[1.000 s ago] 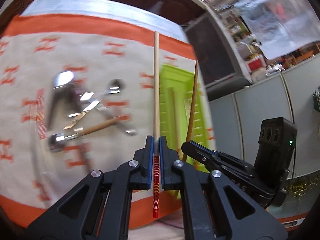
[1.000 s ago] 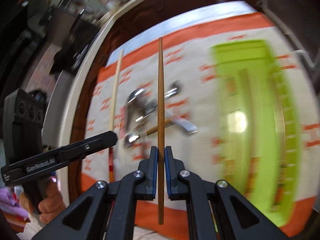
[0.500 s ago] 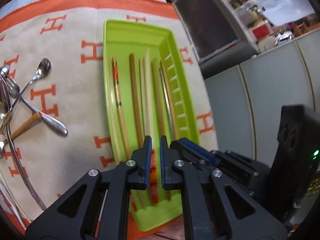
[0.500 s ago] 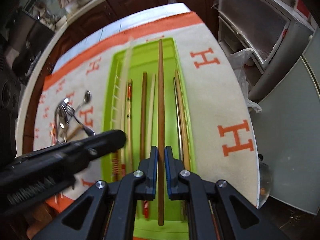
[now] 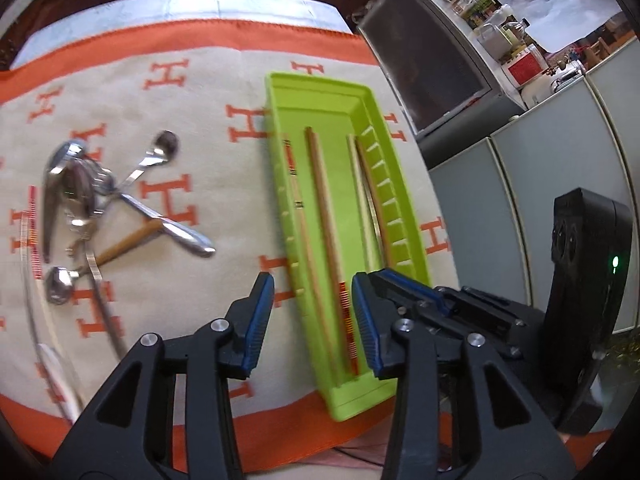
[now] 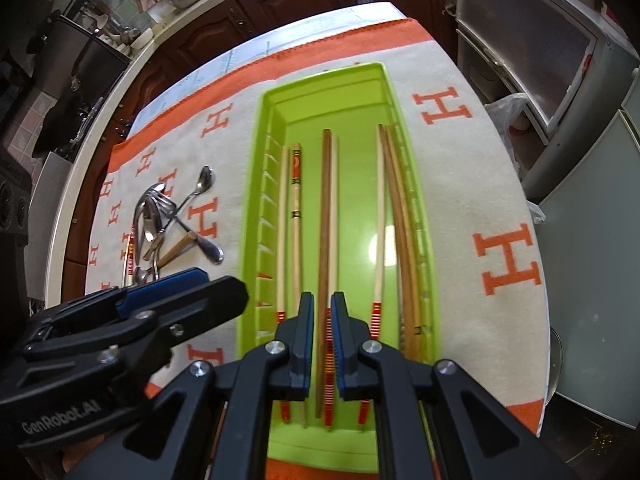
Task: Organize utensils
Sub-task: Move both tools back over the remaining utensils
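Observation:
A lime-green tray (image 5: pixel 352 96) (image 6: pixel 336 80) lies lengthwise on the orange-and-cream cloth and holds several chopsticks (image 5: pixel 324 216) (image 6: pixel 326 208). My left gripper (image 5: pixel 313 316) is open and empty above the tray's near left part. My right gripper (image 6: pixel 321 340) is slightly open over the tray's near end; a dark brown chopstick (image 6: pixel 325 240) lies in the tray in line with its gap, free of the pads. A pile of metal spoons and forks (image 5: pixel 96 200) (image 6: pixel 168 220) lies on the cloth left of the tray.
A red-striped chopstick (image 6: pixel 131 248) lies at the left of the cutlery pile. The round table's edge (image 6: pixel 92 120) curves behind the cloth. Grey cabinets (image 5: pixel 520 184) and a glass-fronted unit (image 6: pixel 528 40) stand to the right.
Both grippers carried chopsticks over the tray and let them go. My left jaws have opened wide; my right jaws have opened a little. Both chopsticks now lie in the tray.

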Demonstrator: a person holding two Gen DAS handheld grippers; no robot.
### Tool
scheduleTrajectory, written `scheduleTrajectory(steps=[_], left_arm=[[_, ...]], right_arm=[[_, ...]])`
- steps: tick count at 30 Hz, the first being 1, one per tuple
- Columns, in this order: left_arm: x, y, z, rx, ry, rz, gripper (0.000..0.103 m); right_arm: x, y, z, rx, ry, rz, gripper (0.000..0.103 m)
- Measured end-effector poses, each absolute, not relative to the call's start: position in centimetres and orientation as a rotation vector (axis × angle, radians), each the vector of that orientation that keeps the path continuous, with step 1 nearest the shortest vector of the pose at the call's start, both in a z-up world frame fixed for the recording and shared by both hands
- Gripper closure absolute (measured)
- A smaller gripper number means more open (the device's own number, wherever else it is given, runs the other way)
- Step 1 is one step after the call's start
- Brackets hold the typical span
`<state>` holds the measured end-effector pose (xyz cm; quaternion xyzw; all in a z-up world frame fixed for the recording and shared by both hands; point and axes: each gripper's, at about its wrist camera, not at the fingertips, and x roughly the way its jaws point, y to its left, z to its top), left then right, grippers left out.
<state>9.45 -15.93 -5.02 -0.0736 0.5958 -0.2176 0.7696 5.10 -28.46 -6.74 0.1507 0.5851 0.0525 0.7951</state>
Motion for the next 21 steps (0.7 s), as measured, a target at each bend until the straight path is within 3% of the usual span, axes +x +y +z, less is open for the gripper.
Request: scheduleTrajectory(steps=[14,21], left_arm=[[6.0,-0.2,-3.4,0.006,1.195,-0.202,0.066],[6.9,7.5,-5.6,-0.089,1.282,-0.165,0.066]], right_arm=[[5.3,-22.3,-4.0,0.271,1.218,0.256,0.095],[6.7,-16.2,-4.3,0.236,1.265,0.380,0.095]])
